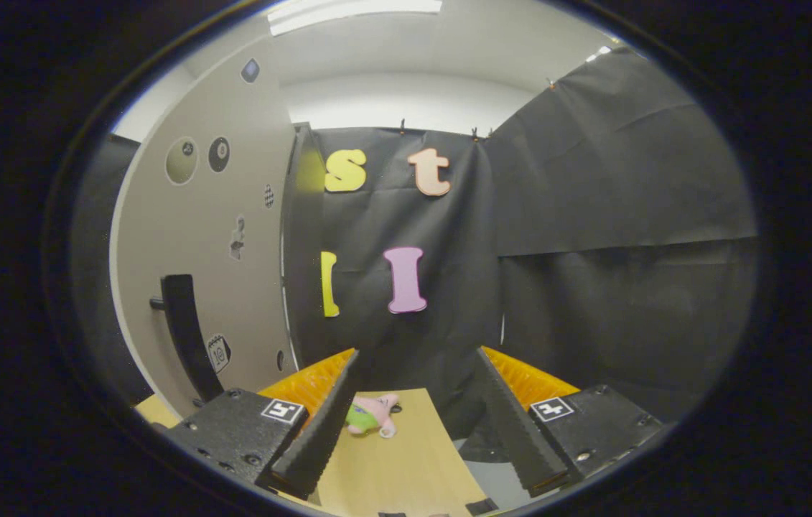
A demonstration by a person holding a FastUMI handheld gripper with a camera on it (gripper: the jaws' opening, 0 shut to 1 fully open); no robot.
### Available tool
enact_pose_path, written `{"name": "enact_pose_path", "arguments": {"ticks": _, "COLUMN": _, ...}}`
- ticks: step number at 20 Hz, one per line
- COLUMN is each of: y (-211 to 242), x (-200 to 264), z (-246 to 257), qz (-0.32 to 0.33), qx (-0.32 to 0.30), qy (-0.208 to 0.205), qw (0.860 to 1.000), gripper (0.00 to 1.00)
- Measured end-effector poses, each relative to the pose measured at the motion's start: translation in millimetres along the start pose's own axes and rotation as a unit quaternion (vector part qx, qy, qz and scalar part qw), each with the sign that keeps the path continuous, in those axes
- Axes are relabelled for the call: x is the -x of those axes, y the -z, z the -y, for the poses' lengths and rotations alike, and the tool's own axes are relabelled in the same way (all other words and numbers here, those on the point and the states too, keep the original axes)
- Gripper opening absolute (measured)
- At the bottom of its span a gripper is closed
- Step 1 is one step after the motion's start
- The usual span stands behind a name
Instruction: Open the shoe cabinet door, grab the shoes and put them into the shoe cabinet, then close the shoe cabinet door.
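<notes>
A tall beige cabinet door (197, 244) with a black vertical bar handle (187, 334) is seen at the left, a small pink-and-green plush toy (375, 415) lies on the light wooden tabletop (398, 459) between the black ridged fingers (323, 424) of the tool (416, 359), which are held wide apart and empty.

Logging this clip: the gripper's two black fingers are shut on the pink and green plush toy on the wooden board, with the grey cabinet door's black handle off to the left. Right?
Not quite. In the gripper view the gripper is open and holds nothing; the pink and green plush toy lies on the wooden board between its fingers, untouched. The grey cabinet door's black handle is indeed left.
</notes>
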State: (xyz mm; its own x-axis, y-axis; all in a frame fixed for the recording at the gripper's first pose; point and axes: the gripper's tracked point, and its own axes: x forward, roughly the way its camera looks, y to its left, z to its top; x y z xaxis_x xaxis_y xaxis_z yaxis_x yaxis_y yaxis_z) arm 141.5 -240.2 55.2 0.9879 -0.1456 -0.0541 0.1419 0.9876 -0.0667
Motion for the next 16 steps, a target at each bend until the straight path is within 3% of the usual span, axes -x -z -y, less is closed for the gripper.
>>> {"name": "enact_pose_path", "arguments": {"ticks": 7, "y": 15, "x": -5, "z": -77, "qz": -0.024, "qx": 0.023, "qy": -0.117, "qw": 0.993, "gripper": 0.97}}
{"name": "enact_pose_path", "arguments": {"ticks": 9, "y": 18, "x": 4, "z": -81, "qz": -0.023, "qx": 0.038, "qy": -0.105, "qw": 0.993, "gripper": 0.94}}
{"name": "enact_pose_path", "arguments": {"ticks": 16, "y": 24, "x": 17, "z": -119, "qz": -0.037, "qx": 0.034, "qy": -0.137, "qw": 0.989, "gripper": 0.93}}
